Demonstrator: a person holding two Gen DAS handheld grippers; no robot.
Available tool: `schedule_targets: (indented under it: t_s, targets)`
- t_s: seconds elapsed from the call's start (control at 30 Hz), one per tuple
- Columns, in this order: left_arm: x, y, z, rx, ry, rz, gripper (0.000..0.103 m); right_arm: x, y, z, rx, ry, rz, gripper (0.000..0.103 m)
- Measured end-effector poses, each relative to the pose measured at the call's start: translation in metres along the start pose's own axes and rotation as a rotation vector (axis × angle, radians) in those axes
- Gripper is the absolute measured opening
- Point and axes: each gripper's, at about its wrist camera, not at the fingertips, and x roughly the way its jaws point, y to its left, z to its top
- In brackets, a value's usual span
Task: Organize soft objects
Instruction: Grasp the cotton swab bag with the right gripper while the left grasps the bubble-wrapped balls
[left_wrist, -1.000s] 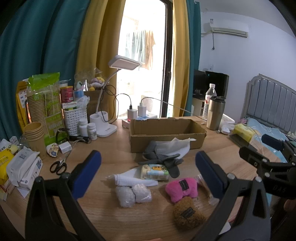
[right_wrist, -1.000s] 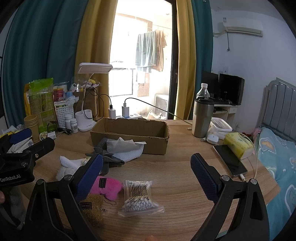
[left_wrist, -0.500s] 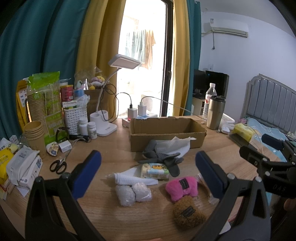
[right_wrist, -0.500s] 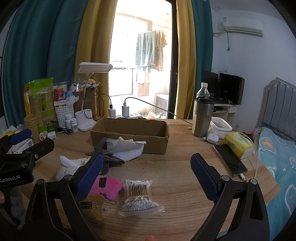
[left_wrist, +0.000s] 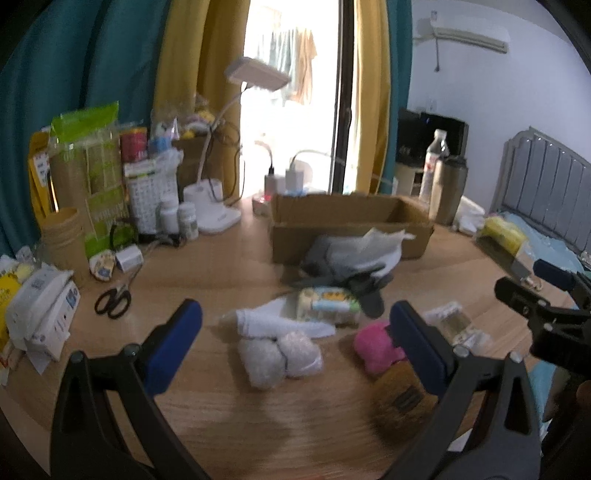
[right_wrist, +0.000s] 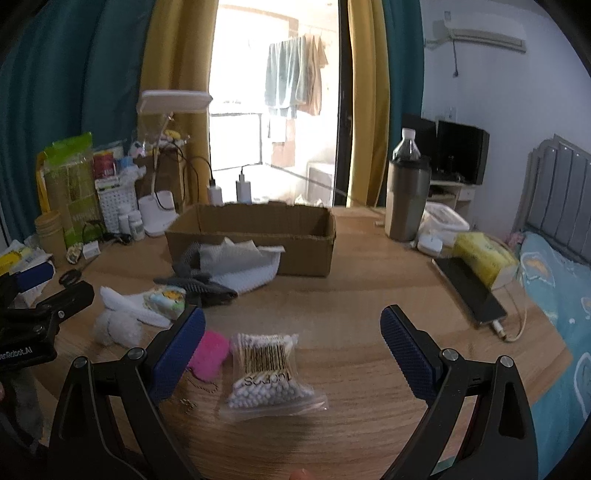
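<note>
My left gripper (left_wrist: 295, 332) is open and empty above two white fluffy balls (left_wrist: 279, 354) and a rolled white towel (left_wrist: 273, 323). A pink plush (left_wrist: 375, 349) and a brown plush (left_wrist: 400, 400) lie by its right finger. A tissue pack (left_wrist: 327, 304), grey gloves (left_wrist: 354, 280) and a white cloth (left_wrist: 373, 247) lie before the open cardboard box (left_wrist: 351, 221). My right gripper (right_wrist: 291, 343) is open and empty over a bag of cotton swabs (right_wrist: 267, 373); the pink plush (right_wrist: 212, 352) sits by its left finger.
A desk lamp (left_wrist: 221, 206), cups, bottles, a basket and scissors (left_wrist: 112, 299) crowd the table's left. A steel tumbler (right_wrist: 406, 199), yellow tissue box (right_wrist: 484, 256) and phone (right_wrist: 469, 290) stand at the right. A bed lies beyond the table's right edge.
Both grippers have moved forward and down toward the table; the soft objects now look closer. Nothing was taken hold of.
</note>
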Motion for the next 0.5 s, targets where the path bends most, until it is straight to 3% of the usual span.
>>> schedule_targets:
  t_s: [0.2, 0.37, 0.5]
  targets:
    - [0.028, 0.008, -0.013, -0.029, 0.097, 0.025, 0.103, 0.020, -0.006, -0.015, 0.021, 0.072, 0.015, 0.098]
    - [0.052, 0.017, -0.020, -0.063, 0.189, 0.033, 0.103, 0.047, -0.010, -0.030, 0.061, 0.182, 0.076, 0.098]
    - [0.065, 0.021, -0.023, -0.069, 0.237, 0.034, 0.102, 0.059, -0.005, -0.035, 0.042, 0.217, 0.098, 0.092]
